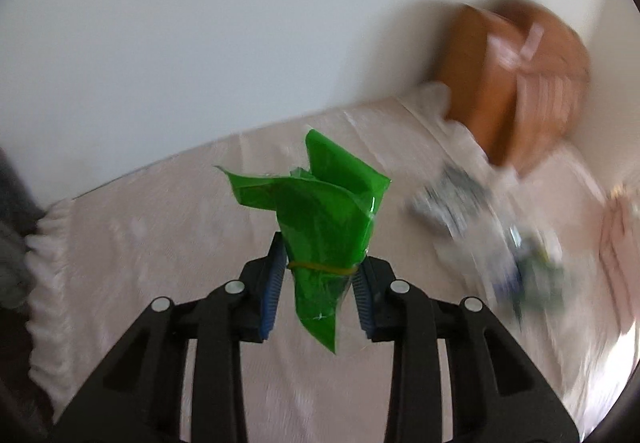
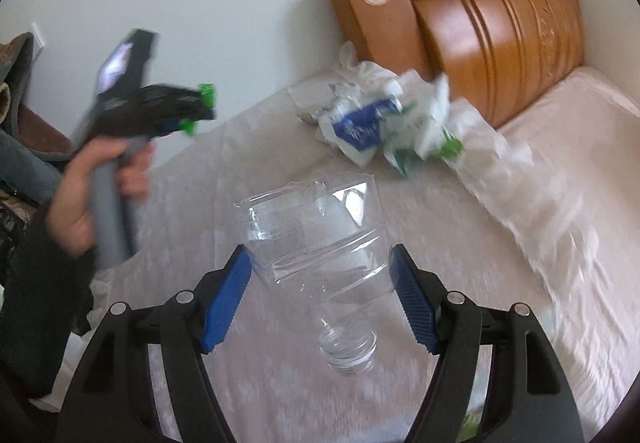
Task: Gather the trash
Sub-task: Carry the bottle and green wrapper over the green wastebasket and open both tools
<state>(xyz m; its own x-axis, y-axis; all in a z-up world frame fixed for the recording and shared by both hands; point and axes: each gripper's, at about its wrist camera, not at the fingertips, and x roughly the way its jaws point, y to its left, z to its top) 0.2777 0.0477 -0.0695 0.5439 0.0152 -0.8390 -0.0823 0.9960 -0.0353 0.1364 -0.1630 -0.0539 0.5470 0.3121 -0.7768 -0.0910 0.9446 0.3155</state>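
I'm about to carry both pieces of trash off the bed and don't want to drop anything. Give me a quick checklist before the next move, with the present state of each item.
1. Left hand-held gripper clamped on the crumpled green plastic wrapper: ok.
2. Wrapper lifted clear of the pale pink bedspread: ok.
3. Right hand-held gripper holding the crushed clear plastic bottle: ok, pads touch both sides.
4. Bottle's threaded neck capped: not ok, no cap shows.
5. All trash collected: not ok, crumpled white, blue and green packets remain by the wooden headboard.
6. Trash bin within reach: cannot tell, none in view.
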